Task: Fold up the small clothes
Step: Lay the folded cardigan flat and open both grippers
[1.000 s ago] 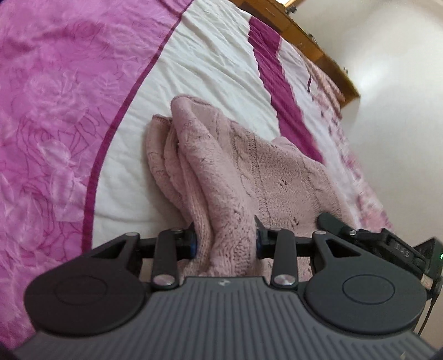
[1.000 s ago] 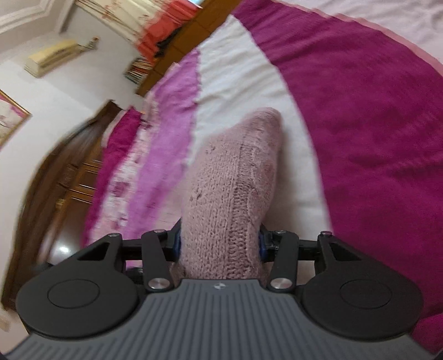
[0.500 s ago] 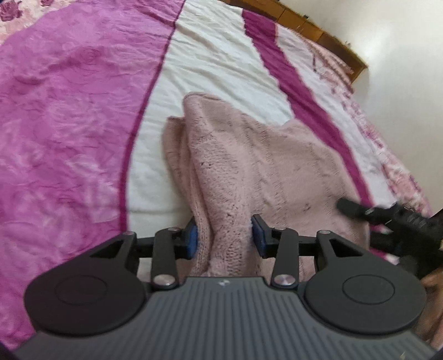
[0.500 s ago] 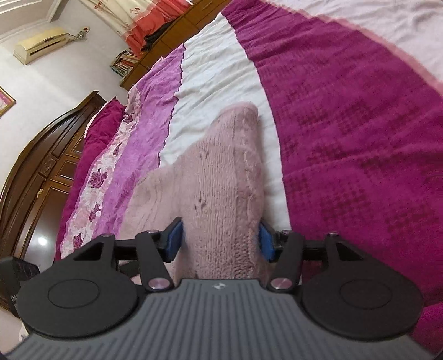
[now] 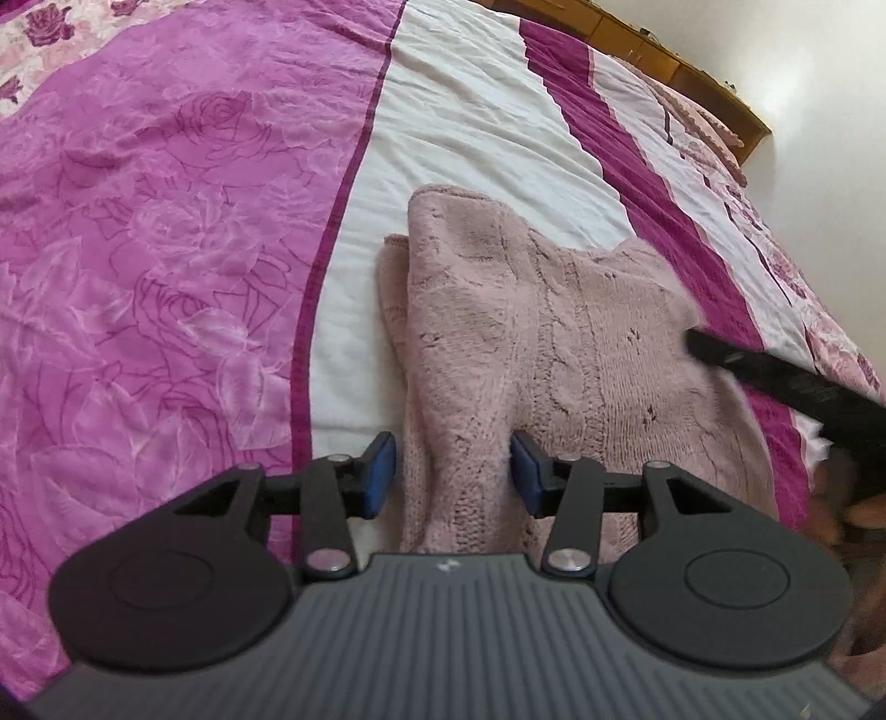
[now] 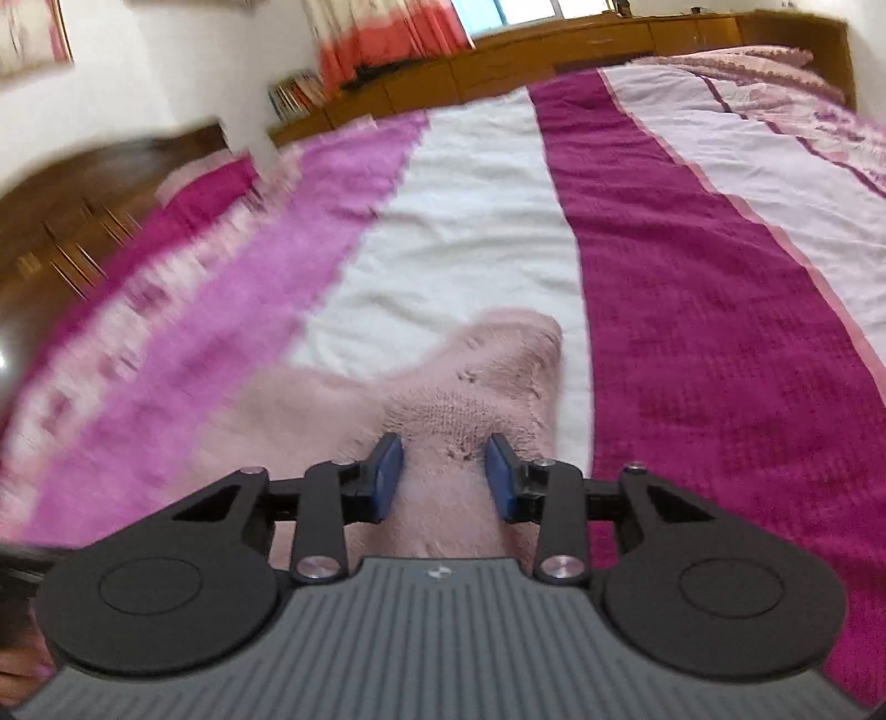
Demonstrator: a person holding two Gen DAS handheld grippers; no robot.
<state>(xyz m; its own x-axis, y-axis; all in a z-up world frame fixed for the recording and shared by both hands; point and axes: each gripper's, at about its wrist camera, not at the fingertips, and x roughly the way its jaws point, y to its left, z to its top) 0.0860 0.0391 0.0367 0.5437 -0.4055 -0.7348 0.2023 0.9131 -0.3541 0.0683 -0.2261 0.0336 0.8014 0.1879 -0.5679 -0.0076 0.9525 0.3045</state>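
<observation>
A pale pink knitted garment [image 5: 531,332] lies folded on the white stripe of the bedspread. My left gripper [image 5: 451,471] is open, its blue pads standing apart on either side of the garment's near left edge, with a gap beside the left pad. In the right wrist view the same garment [image 6: 443,399] lies flat under my right gripper [image 6: 443,473], which is open with the knit between its pads [image 6: 387,471]. The right gripper also shows as a dark blurred shape at the right of the left wrist view [image 5: 775,376].
The bedspread has pink rose-print [image 5: 166,277], white [image 5: 470,122] and magenta [image 6: 720,332] stripes. A wooden headboard [image 6: 609,50] and curtains [image 6: 387,33] stand at the far end. A dark wooden cabinet [image 6: 72,221] stands left of the bed.
Both grippers have opened and let go of the garment, which now lies flat on the bed. The right wrist view has swung sharply and is blurred.
</observation>
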